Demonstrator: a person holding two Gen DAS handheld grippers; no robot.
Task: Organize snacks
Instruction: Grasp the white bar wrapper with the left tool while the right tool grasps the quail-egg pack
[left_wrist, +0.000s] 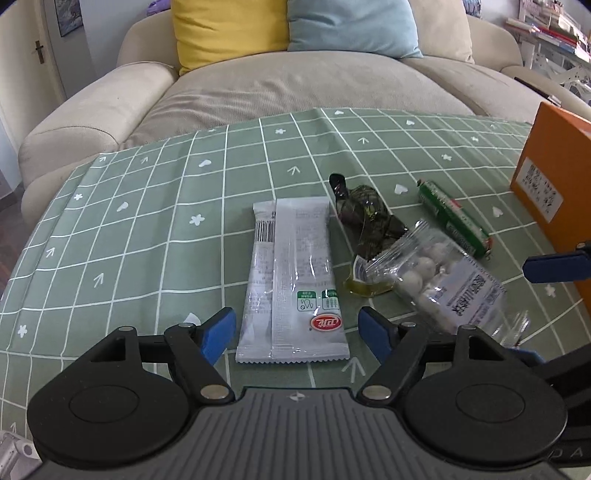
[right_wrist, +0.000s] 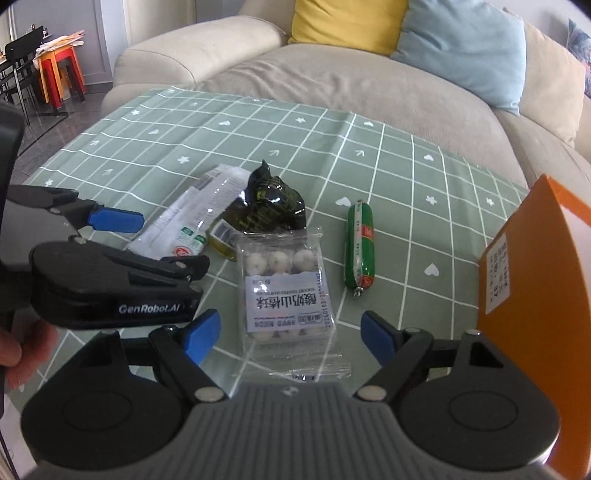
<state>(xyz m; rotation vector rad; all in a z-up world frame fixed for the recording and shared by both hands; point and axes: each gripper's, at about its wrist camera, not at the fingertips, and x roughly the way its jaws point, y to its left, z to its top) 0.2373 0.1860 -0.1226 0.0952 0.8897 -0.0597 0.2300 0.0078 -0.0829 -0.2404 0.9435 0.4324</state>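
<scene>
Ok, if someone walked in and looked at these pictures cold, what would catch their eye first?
Probably the cluster of snacks mid-table on the green checked tablecloth: a long white packet, a dark crinkled wrapper, a clear bag of white balls and a green sausage stick. Next, the orange box standing at the right edge, and the yellow cushion and blue cushion on the sofa behind. Both open tools, left tool and right tool, face the snacks.

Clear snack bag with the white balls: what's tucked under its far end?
The clear bag overlaps the near edge of a dark green wrapped snack and a small yellow-green packet. How far either extends beneath is hidden.
</scene>
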